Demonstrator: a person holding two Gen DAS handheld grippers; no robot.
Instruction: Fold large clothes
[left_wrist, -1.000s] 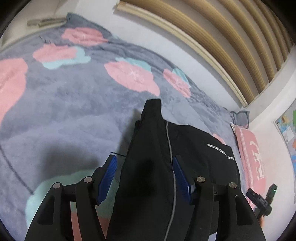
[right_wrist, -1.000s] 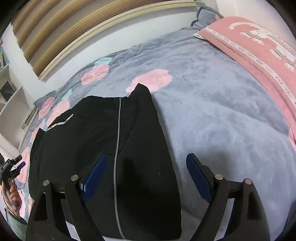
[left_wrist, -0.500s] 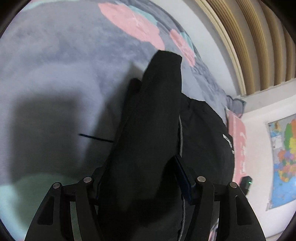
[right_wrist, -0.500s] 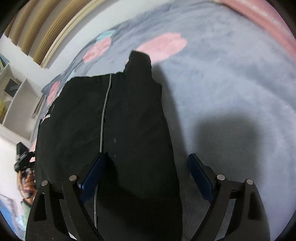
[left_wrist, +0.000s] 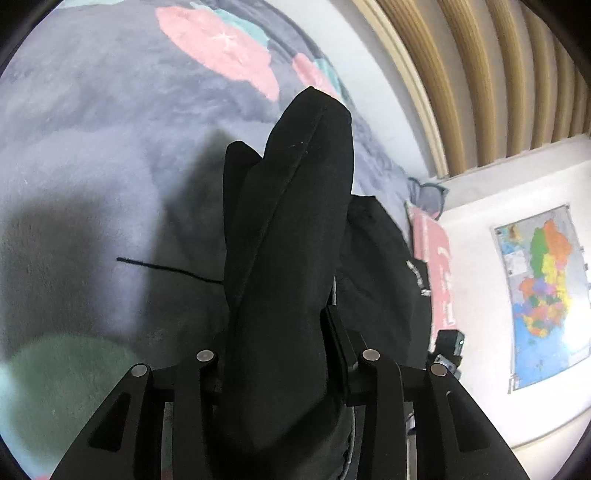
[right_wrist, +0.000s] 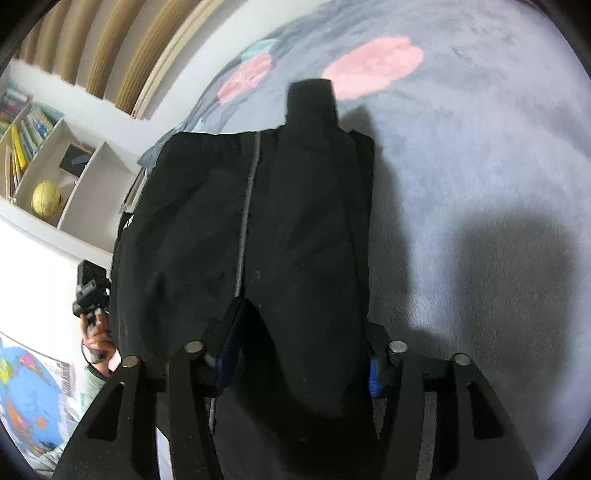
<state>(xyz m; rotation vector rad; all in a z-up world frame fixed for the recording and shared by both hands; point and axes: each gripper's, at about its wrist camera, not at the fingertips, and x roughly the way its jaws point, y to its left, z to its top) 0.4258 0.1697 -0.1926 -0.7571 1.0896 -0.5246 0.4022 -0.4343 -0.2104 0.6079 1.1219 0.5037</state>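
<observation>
From my end I can't read any of the lettering. There is white print on the black garment (left_wrist: 417, 277), too small and skewed to make out, white characters on the pink pillow (left_wrist: 439, 266), illegible, and a wall map (left_wrist: 543, 291) whose labels blur.

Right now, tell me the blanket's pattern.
Grey blanket with pink and teal blotches; the left wrist view shows it best.
</observation>
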